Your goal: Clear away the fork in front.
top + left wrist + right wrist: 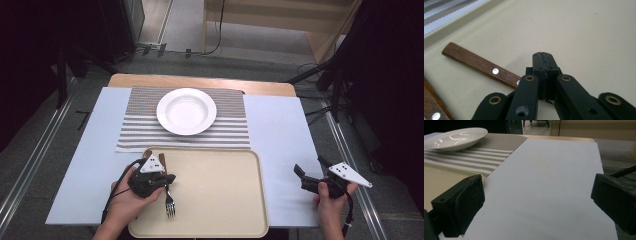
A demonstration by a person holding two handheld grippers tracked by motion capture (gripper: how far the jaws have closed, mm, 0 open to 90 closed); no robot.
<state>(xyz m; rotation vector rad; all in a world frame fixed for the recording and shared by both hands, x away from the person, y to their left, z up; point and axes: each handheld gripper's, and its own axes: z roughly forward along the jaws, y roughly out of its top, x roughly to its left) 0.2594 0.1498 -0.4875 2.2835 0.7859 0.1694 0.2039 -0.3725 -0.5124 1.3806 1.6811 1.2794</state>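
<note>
A recording room or lab is suggested rather than a home. A small wooden table (202, 81) has been covered with a pale sheet (280, 145) and stands on grey floor, flanked by metal rails (30, 165) set along both sides. Dark stands (65, 70) and loose cables (320, 112) are seen around it, and black equipment is placed at the far left. A staged dining setting has been laid out on top (a striped placemat (140, 127), a white bowl (186, 111) and a beige tray (220, 195)). Beyond the table, light wooden panelling (280, 15) can be made out.
</note>
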